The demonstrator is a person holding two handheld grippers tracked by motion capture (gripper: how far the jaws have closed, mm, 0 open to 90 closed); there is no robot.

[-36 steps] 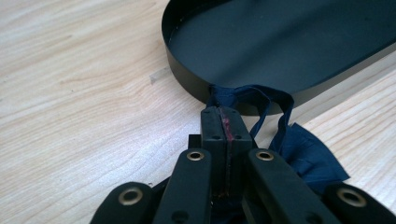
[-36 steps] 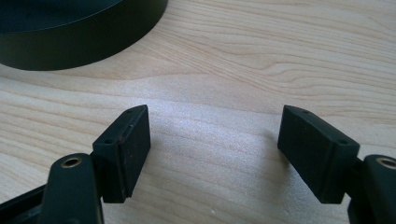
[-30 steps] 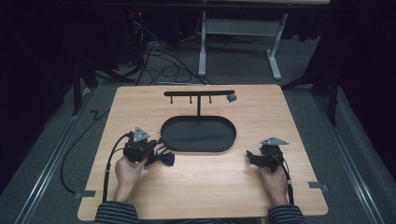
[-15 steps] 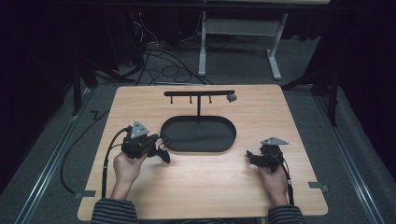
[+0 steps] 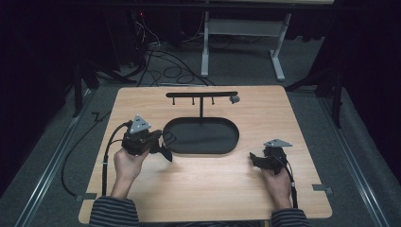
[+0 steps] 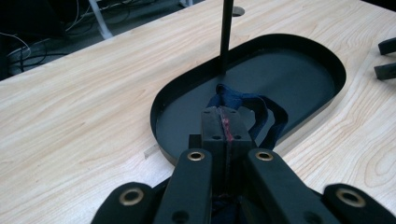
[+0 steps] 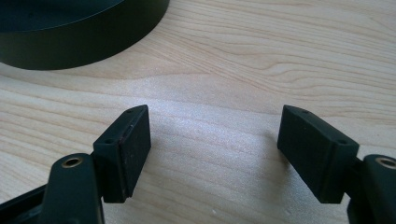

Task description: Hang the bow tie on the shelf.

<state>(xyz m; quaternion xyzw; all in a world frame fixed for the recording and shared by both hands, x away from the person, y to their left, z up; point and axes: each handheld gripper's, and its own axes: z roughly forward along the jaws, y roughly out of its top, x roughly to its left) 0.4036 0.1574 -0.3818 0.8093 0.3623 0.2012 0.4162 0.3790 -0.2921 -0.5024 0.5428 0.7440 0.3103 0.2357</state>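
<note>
- The left tool (image 6: 224,122) pinches a dark blue strap (image 6: 261,108), jaws pressed together, over the left end of the black tray (image 5: 234,137) mid-table.
- The strap loops out past the tips, limp and folded.
- The right tool (image 7: 215,140) rests spread near the table's (image 5: 302,109) right edge.

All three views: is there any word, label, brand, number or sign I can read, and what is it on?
None can be read in any view.
The black tray, the rack's bar and the wooden table show no print.
The left tool, shut on a dark blue band, carries a red streak along the seam of its jaws, not lettering.
The right tool is open and its pads are plain black.
</note>
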